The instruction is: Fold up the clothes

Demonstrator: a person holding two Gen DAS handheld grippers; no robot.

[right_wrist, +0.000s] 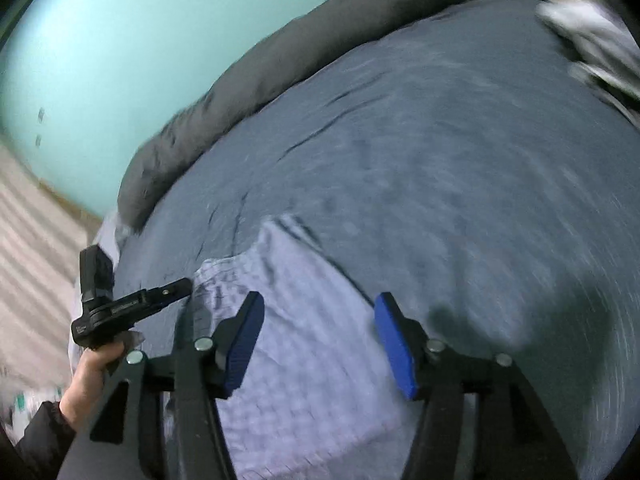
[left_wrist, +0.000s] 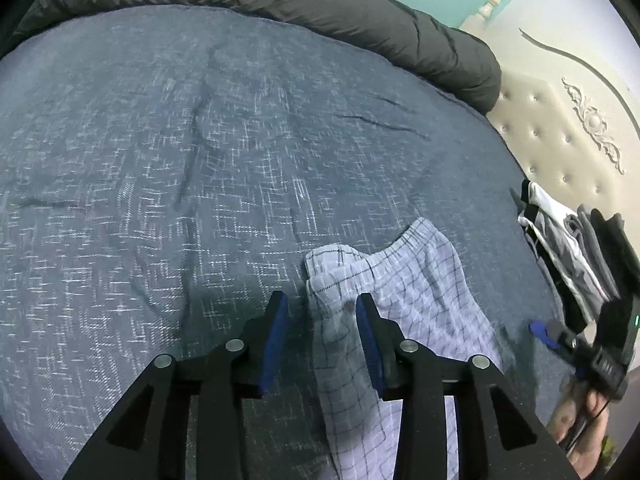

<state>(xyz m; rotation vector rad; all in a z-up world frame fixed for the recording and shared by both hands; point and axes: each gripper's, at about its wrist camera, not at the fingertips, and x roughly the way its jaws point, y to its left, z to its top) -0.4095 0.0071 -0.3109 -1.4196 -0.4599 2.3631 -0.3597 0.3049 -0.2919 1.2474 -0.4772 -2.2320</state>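
Blue-grey patterned bedspread [left_wrist: 200, 180] filled both views, a dark grey duvet [left_wrist: 320, 4] rolled along the top edge, teal wall behind. One checked lavender garment [left_wrist: 400, 288], probably pyjama bottoms, lay folded lower centre-right of the left view. Your left gripper [left_wrist: 322, 316] stood partly open over its edge, nothing pinched. Your right gripper [right_wrist: 318, 320] hung wider open above the same cloth, also empty; that view was motion-blurred. One pile of other clothes [left_wrist: 568, 248] sat at the right edge by the tufted headboard [left_wrist: 560, 152]. Risk, as I judge it: the loose top layer could spring open, or a finger snag it on leaving. Two grippers, one garment, one pile.
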